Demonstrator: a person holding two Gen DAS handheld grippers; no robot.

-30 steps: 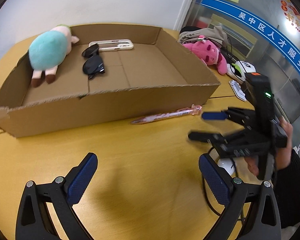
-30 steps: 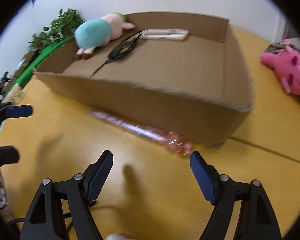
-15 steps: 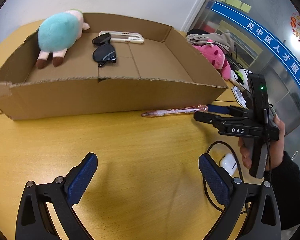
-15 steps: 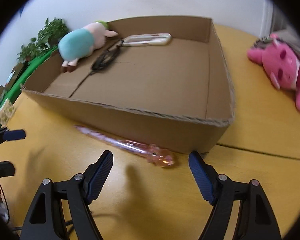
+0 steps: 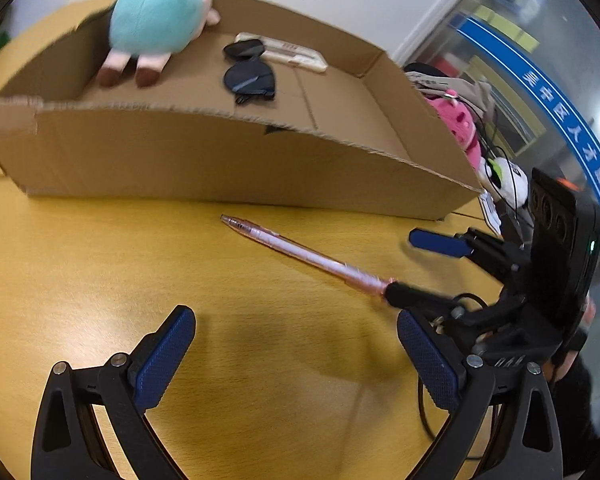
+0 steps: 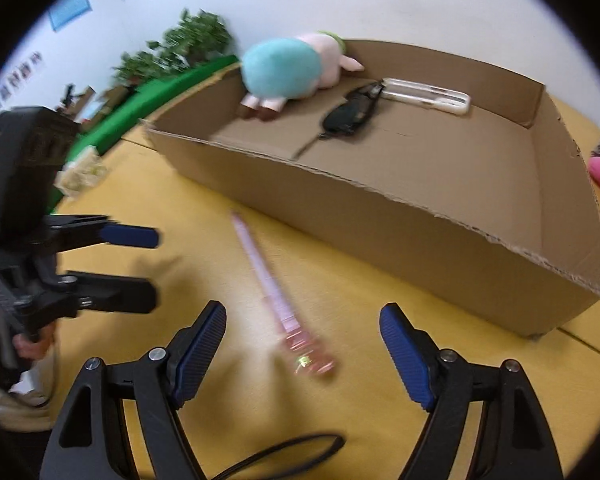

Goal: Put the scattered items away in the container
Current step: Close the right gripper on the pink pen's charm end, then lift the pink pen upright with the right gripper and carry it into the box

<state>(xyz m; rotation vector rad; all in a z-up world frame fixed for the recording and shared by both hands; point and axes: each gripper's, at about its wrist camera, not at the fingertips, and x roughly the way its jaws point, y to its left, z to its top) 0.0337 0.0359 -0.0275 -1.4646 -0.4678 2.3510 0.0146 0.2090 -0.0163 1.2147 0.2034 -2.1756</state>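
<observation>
A pink pen (image 5: 300, 256) lies on the yellow table in front of the cardboard box (image 5: 220, 168). In the right wrist view the pen (image 6: 276, 296) runs toward my open right gripper (image 6: 302, 354), its thick end between the fingers, untouched. The box (image 6: 420, 232) holds a teal plush (image 6: 284, 68), black sunglasses (image 6: 352, 114) and a white case (image 6: 428, 94). My left gripper (image 5: 296, 356) is open and empty over the table. The right gripper (image 5: 416, 268) shows in the left wrist view at the pen's end.
A pink plush (image 5: 460, 128) and a white-green toy (image 5: 508, 180) lie right of the box with cables. A black cable (image 6: 284, 456) lies on the table near me. Green plants (image 6: 180, 48) stand behind the table's left edge.
The pen has swung from lying along the box wall to pointing away from it. My right gripper has moved in around its thick end. Both cameras have moved closer to the table.
</observation>
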